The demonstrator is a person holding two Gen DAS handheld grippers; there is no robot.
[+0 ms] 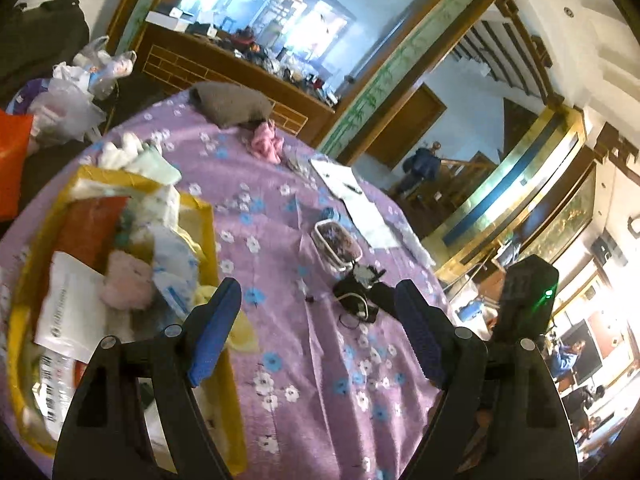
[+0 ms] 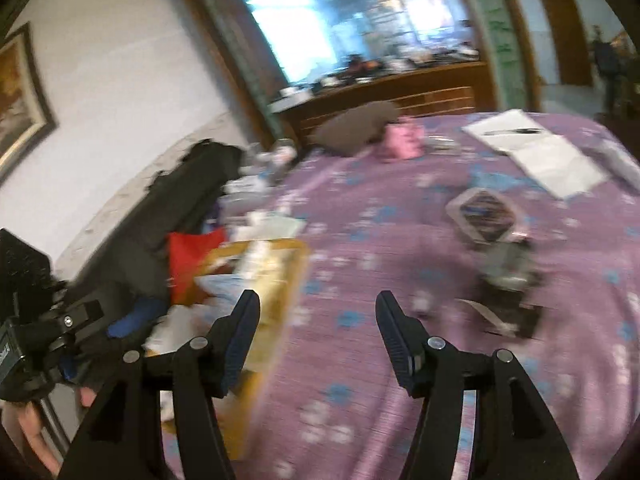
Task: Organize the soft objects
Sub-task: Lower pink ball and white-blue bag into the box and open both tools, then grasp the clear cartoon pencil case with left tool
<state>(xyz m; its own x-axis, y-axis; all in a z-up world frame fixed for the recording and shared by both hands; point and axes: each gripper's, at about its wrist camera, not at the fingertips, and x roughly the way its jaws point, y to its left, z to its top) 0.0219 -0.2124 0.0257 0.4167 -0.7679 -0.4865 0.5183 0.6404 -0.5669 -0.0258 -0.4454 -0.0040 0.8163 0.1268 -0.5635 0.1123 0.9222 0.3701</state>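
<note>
While both grippers, left [image 1: 316, 324] and right [image 2: 318, 324], hover open and empty beside the yellow bin [image 1: 208, 216] of soft things, the next reach seems due for the pink cloth [image 1: 266, 142] lying far across the table [image 1: 304, 360].

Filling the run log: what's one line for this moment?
left hand-held gripper open | right hand-held gripper open | yellow box full | pink plush on table

On the tabletop [image 1: 304, 360], the box [image 1: 208, 216] (crammed with soft items) sits left; the lidded container [image 1: 336, 242] lies right, papers [image 1: 348, 196] behind it.
</note>
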